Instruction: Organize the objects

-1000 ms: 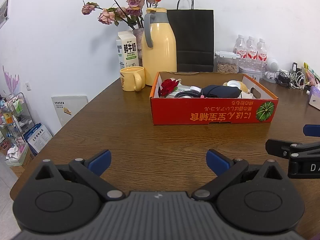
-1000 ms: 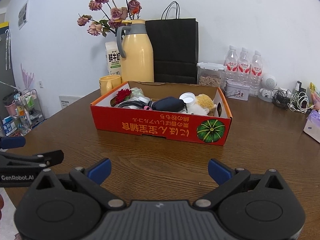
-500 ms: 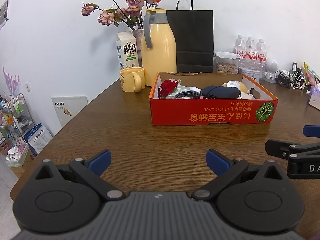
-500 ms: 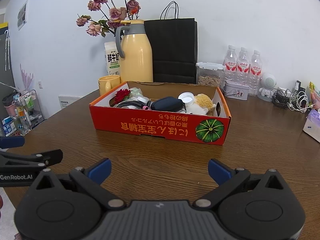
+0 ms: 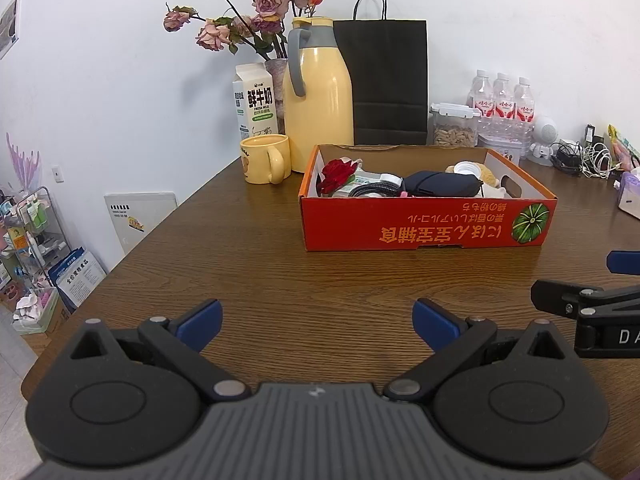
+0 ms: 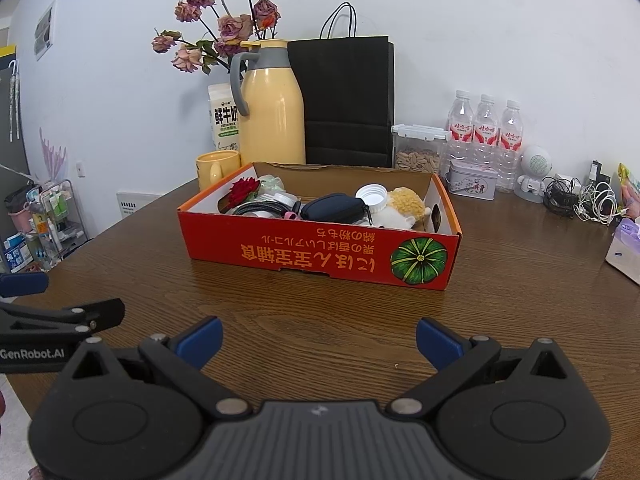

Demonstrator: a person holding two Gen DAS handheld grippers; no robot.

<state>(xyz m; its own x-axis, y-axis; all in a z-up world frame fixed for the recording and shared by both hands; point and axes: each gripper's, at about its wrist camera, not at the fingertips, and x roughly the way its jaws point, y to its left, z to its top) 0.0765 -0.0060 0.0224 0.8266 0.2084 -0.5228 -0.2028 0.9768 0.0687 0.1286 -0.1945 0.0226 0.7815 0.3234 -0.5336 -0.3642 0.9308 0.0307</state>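
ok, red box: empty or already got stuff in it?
Not empty. The red box holds a red flower, a dark pouch, a white cap and a yellow plush.

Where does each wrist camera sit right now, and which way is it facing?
Left wrist: sits behind the open left tool, low over the table, facing the red box and yellow thermos; the right tool juts in at the right edge.
Right wrist: sits behind the open right tool, facing the same box from further right; the left tool juts in at the left edge.
Shared: box, thermos, yellow mug, black bag, water bottles.
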